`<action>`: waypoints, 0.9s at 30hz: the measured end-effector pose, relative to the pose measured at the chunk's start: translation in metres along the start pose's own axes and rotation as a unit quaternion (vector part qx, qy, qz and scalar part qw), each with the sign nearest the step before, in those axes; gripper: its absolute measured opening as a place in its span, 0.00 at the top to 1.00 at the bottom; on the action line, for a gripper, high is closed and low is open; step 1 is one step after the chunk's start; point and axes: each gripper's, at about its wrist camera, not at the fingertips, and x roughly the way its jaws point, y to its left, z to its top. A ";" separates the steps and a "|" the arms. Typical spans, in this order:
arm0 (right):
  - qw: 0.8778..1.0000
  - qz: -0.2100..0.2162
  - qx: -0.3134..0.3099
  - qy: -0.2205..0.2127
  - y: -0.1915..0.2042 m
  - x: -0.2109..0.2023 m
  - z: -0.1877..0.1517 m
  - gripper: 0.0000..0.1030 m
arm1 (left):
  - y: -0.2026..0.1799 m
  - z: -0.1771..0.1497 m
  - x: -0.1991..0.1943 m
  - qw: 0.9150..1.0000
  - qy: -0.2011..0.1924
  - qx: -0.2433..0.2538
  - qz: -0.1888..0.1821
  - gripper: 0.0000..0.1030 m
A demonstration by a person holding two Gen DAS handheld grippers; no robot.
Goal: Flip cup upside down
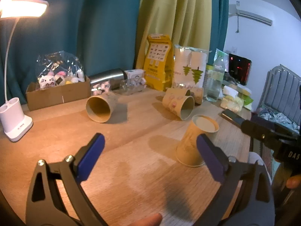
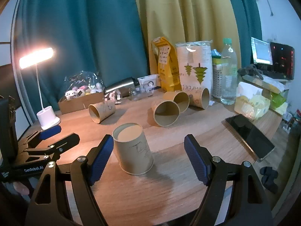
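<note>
From my left wrist camera, the left gripper (image 1: pixel 150 146) hangs over the wooden table (image 1: pixel 131 169) with its jaws spread wide and nothing between them. The paper cup (image 1: pixel 195 141) stands upside down near the table's right edge, base up, just beyond the right-hand blue pad (image 1: pixel 208 156) — I can't tell whether pad and cup touch. Two more cups lie on their sides toward the far edge, one (image 1: pixel 99 108) left of centre, one (image 1: pixel 178 103) right. The desk lamp (image 1: pixel 15 120) sits at the left edge.

From my right wrist camera, the right gripper (image 2: pixel 148 150) is also wide open and empty. The inverted cup sits between its fingers, closer to the left pad (image 2: pixel 101 158) — rim flat on the table. A phone (image 2: pixel 250 137) lies near the right edge.
</note>
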 end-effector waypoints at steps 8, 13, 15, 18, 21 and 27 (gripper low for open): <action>1.000 0.007 0.009 0.004 -0.002 0.002 -0.003 0.22 | -0.011 -0.003 -0.002 1.000 -0.002 0.028 0.006 0.04; 1.000 0.009 0.012 0.010 -0.003 0.005 -0.005 0.22 | -0.010 -0.003 -0.002 1.000 -0.001 0.028 0.013 0.03; 1.000 0.009 0.013 0.011 -0.003 0.006 -0.006 0.22 | -0.011 -0.003 -0.003 0.999 -0.002 0.030 0.012 0.03; 1.000 0.011 0.013 0.017 -0.004 0.009 -0.008 0.22 | -0.012 -0.003 -0.003 0.999 -0.004 0.034 0.012 0.03; 1.000 0.012 0.015 0.018 -0.005 0.010 -0.009 0.22 | -0.012 -0.003 -0.003 0.999 -0.003 0.035 0.012 0.03; 1.000 0.013 0.016 0.023 -0.005 0.013 -0.010 0.22 | -0.013 -0.003 -0.003 0.999 -0.003 0.038 0.011 0.03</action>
